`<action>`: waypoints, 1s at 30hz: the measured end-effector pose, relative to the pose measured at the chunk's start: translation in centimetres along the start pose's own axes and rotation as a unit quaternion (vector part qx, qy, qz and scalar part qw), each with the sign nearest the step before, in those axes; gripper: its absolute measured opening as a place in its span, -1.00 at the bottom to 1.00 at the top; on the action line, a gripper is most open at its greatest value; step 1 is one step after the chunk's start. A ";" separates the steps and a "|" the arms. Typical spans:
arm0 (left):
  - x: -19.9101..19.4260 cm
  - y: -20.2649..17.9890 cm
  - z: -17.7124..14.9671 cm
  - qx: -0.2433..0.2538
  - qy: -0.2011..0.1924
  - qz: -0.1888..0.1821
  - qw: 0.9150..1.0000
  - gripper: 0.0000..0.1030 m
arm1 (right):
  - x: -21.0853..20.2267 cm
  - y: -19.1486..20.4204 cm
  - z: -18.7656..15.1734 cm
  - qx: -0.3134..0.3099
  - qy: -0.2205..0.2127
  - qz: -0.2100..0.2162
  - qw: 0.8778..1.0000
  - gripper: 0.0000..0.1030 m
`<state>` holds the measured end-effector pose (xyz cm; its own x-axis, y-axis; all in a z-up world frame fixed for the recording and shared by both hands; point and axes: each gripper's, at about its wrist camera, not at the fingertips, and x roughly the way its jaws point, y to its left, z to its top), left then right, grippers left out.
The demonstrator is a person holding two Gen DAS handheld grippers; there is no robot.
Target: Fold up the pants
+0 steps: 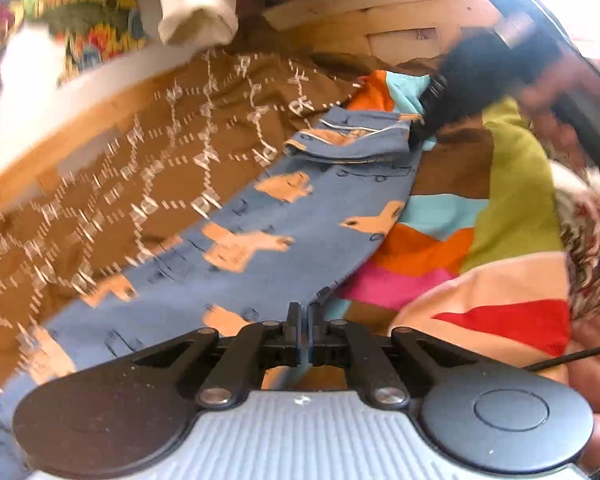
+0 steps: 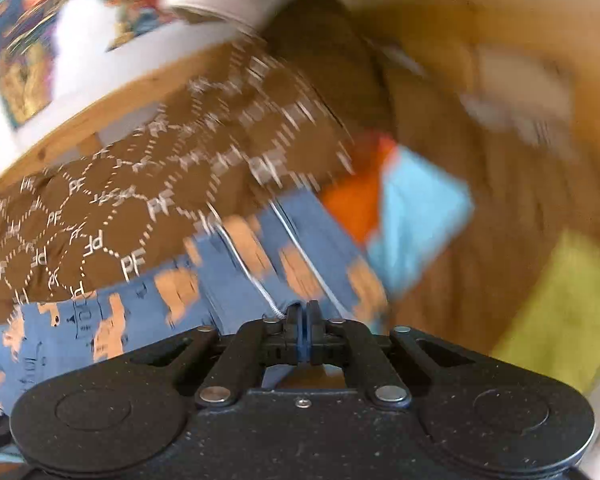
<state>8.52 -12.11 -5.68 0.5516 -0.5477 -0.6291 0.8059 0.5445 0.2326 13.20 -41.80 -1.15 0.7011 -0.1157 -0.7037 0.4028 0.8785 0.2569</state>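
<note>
Both grippers pinch the blue printed pants (image 1: 268,216), stretched over the brown patterned blanket (image 1: 112,184): the left gripper (image 1: 304,312) clamped on one end, the right gripper (image 2: 304,312) on the hem. Mid-fold, apparently; next, bring the ends together squarely.

A brown bedspread (image 1: 100,184) printed with white dashed hexagons and "PF" letters covered the left of the scene. To its right lay a patchwork blanket (image 1: 504,184) of orange, light blue, olive, pink, peach and red blocks. A pale wooden bed frame (image 1: 52,148) ran along the far left edge, and wooden slats (image 1: 380,8) showed at the far side. A beige sleeve (image 1: 198,8) hung down at the far left, beside a flowery cloth (image 1: 84,12).
</note>
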 end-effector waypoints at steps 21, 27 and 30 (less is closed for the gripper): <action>14.5 8.4 13.2 -0.249 0.039 -0.141 0.957 0.68 | -0.8 3.6 -7.0 -0.515 -0.148 -0.075 0.841 0.94; 16.8 8.8 13.5 -0.290 0.076 -0.177 0.937 -0.28 | -0.3 4.0 -8.5 -0.603 -0.201 -0.072 0.769 0.78; 17.8 9.1 14.1 -0.318 0.110 -0.190 0.922 -0.52 | 0.1 4.2 -8.5 -0.616 -0.200 -0.057 0.760 0.36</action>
<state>28.71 -25.86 -4.33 0.1414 -0.6721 -0.7268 0.6052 0.6397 -0.4739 9.99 -34.17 -5.73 0.9250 -0.1394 -0.3536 -0.2088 0.5909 -0.7792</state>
